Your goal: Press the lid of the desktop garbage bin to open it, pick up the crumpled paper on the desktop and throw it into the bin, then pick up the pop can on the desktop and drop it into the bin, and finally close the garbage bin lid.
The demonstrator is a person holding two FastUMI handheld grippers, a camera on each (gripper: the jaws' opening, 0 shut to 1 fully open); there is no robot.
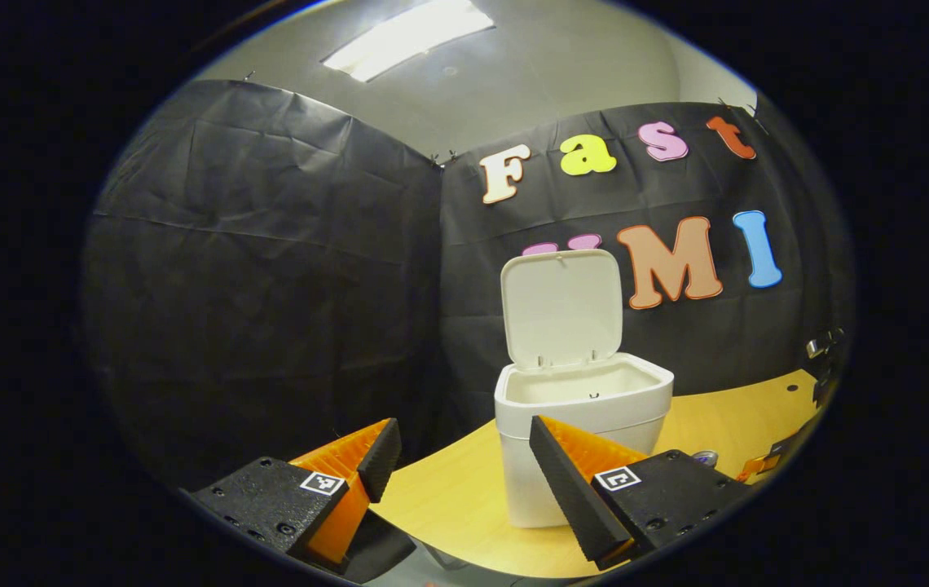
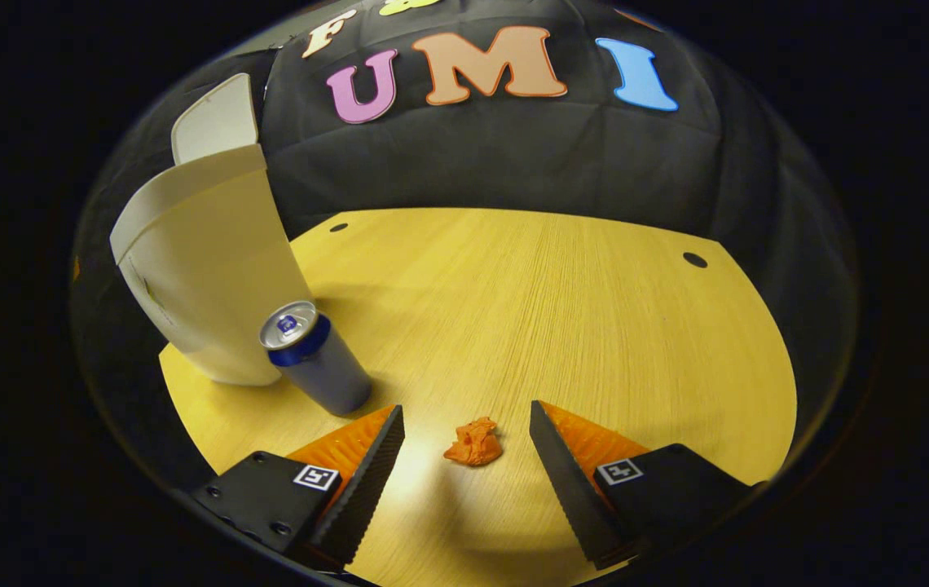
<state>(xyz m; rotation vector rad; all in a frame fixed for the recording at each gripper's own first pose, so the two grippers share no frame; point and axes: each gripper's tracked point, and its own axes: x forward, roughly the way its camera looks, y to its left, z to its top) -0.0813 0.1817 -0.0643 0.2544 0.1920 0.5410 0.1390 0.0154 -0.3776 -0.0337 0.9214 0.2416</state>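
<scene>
The white garbage bin (image 1: 583,408) stands on the wooden desktop with its lid (image 1: 561,306) tipped up and open. My left gripper (image 1: 464,444) hangs open just in front of the bin, holding nothing. In the right gripper view the bin (image 2: 204,269) stands at the left, and a blue and silver pop can (image 2: 316,357) stands upright right beside it. A small orange crumpled paper (image 2: 474,442) lies on the desktop between the spread fingers of my right gripper (image 2: 466,428), which is open and not touching it.
The wooden desktop (image 2: 562,310) stretches to the back and right, with small dark holes near its far edge. Black cloth walls close in the booth behind the bin. The other gripper (image 1: 766,465) peeks in at the right edge of the left gripper view.
</scene>
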